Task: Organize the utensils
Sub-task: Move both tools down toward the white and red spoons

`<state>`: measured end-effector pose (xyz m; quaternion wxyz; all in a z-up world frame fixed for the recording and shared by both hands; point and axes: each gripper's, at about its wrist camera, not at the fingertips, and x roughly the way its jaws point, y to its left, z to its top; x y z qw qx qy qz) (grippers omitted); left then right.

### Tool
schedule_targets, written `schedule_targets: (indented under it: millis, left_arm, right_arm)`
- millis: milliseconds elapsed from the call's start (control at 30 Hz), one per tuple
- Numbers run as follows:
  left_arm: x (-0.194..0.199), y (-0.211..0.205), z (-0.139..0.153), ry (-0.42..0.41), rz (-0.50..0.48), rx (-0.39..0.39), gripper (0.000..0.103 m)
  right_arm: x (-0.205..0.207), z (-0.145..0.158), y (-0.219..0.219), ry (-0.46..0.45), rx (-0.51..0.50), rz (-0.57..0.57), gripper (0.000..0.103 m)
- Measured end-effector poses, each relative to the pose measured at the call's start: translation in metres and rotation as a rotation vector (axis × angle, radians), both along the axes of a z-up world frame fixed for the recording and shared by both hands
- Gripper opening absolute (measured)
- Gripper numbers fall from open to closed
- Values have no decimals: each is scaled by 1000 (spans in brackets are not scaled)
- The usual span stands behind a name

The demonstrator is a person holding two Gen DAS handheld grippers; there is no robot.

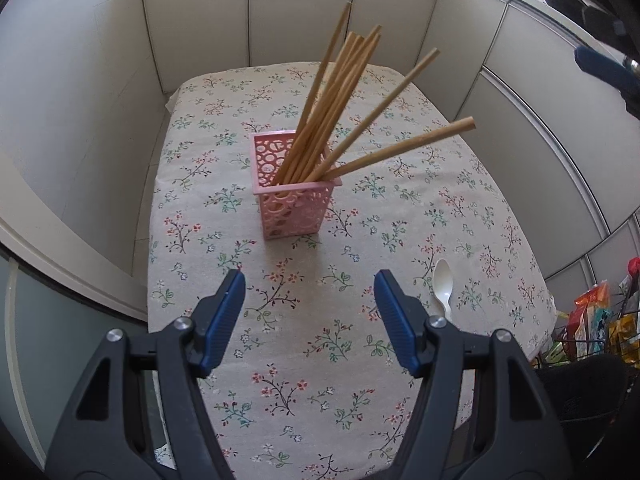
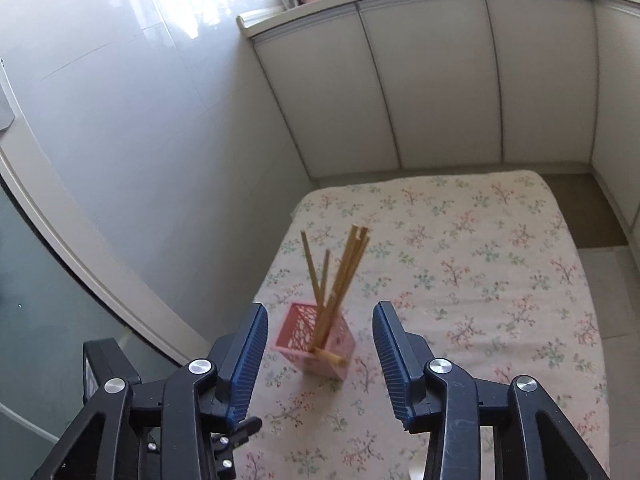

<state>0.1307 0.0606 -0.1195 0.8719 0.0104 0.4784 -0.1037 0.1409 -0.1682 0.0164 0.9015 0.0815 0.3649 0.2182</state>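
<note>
A pink basket (image 1: 294, 196) with a lattice of round holes stands upright near the middle of a table (image 1: 460, 216) covered in a pale floral cloth. Wooden chopsticks (image 1: 332, 108) stand in it, most bunched and leaning up to the right, two splayed lower toward the right. A white plastic spoon (image 1: 443, 288) lies flat on the cloth, nearer than the basket and to its right, well apart from it. The left gripper (image 1: 310, 312) hovers over the near part of the table, its blue-padded jaws well apart and empty, touching nothing; the spoon lies just to the right of its right finger. From the right wrist view, the right gripper (image 2: 320, 356) also has its jaws apart with nothing gripped; the basket (image 2: 320, 348) and its chopsticks (image 2: 340, 276) show in the gap between the fingers, farther off, a little blurred. White cabinet doors (image 2: 440, 88) line the far side of the table, a glossy wall (image 2: 120, 100) its left. Colourful packets (image 1: 592, 312) sit in a wire rack at the near right.
</note>
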Motion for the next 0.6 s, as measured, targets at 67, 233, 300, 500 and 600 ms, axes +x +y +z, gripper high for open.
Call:
schedule_targets:
  millis: [67,233,300,500,600]
  left_arm:
    - [-5,-8,-3,9,-23,4,68]
    - [-18,-35,-17,67,-108,4,68]
    - [-24,-48,-25,88,-145,19,68]
    - [-46,-91,-60,206,-286,38,68]
    - [-61,-113,-78,276,-385,36,65]
  right_arm:
    - [-11,-8,-12,25,-9,-5,55]
    - [-32,-40,-37,102,-17,-10,65]
    - [-38,-58,-46,135,-32,-16,67]
    - [-41,-108,-71,242,-72,-72,68]
    - [-43,-128,-82,306,-79,-90,68]
